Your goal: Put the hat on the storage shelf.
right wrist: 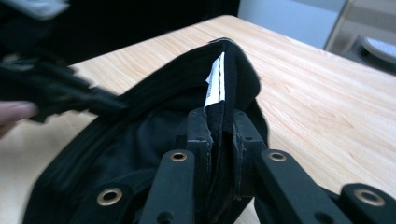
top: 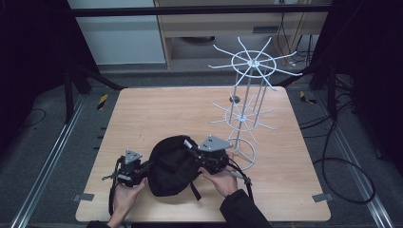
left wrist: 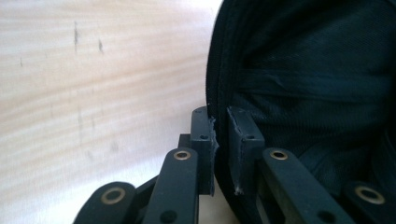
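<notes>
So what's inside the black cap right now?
The black cap lies opening-up; inside are dark mesh lining and a band, plus a white label at the rim. Its deeper crown is in shadow, so anything there cannot be seen.

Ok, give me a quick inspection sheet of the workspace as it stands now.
Surface: wooden table, bare apart from the job's things.
Job's things: black cap, held up by its rim on both sides; white wire rack upright at the right, nothing hung on it.
Clutter: nothing seen.
Grippers: left gripper and right gripper each shut on the cap's rim.
Cables: black cable on the floor at the right.
Surroundings: dark floor, cabinet behind.
</notes>
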`<state>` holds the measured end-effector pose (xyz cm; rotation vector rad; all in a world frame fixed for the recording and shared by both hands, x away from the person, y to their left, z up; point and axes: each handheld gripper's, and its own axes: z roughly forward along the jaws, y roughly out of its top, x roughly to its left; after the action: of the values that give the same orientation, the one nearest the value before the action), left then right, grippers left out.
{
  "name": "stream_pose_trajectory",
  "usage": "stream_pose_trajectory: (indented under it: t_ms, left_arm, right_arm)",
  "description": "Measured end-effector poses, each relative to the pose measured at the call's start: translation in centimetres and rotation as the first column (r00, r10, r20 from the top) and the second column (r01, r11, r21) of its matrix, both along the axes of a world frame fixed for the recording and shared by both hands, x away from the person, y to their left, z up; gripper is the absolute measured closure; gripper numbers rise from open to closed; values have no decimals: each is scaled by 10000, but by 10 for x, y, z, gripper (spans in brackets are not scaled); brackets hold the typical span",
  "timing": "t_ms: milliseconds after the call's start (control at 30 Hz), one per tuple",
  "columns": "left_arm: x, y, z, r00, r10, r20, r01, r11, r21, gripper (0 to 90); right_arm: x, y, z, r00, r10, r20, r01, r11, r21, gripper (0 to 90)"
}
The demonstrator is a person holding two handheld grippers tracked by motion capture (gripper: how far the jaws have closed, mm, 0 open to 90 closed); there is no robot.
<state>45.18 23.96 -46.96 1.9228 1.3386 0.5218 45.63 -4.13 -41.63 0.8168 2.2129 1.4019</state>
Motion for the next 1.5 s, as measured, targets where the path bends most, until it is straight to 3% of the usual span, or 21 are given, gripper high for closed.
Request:
stream_pose_trajectory:
  t_ms: [200, 433, 600, 800, 900, 1033, 1167, 1300, 1500]
  left_arm:
    - [13, -4, -1, 9999, 35, 143, -31, 9997, -256, 813]
    - [19, -8, -2, 9995, -176, 281, 186, 9992, -354, 811]
    - [19, -10, -2, 9986, -386, 361, 395, 9989, -255, 794]
    - [12, 1, 8, 9982, -406, 432, 444, 9951, -888, 676]
    - [3, 7, 18, 9969, -448, 652, 508, 9943, -939, 663]
    - [-11, 10, 35, 9931, -679, 959, 816, 9859, -1462, 652]
    - [-19, -4, 46, 9869, -1233, 1039, 1404, 9739, -1786, 627]
    - [-20, -26, 46, 9801, -1777, 880, 1917, 9626, -1916, 594]
    - [-16, -53, 40, 9750, -2121, 659, 2212, 9537, -2038, 530]
  right_arm:
    - [-17, -4, 0, 9974, 700, 184, -698, 9975, -113, 809]
    - [-37, -11, -19, 9903, 1381, -167, -1388, 9891, -498, 807]
    - [-42, -17, -33, 9925, 1181, -305, -1203, 9891, -848, 806]
    - [-44, -22, -40, 9967, 705, -396, -742, 9923, -993, 806]
    - [-45, -24, -42, 9981, 489, -374, -529, 9922, -1128, 807]
    - [-44, -25, -44, 9987, 291, -417, -337, 9930, -1129, 808]
    - [-45, -26, -44, 9989, 230, -407, -272, 9939, -1071, 808]
    - [-47, -26, -44, 9990, 254, -354, -289, 9943, -1027, 807]
    - [-49, -25, -46, 9989, 344, -324, -377, 9937, -1056, 805]
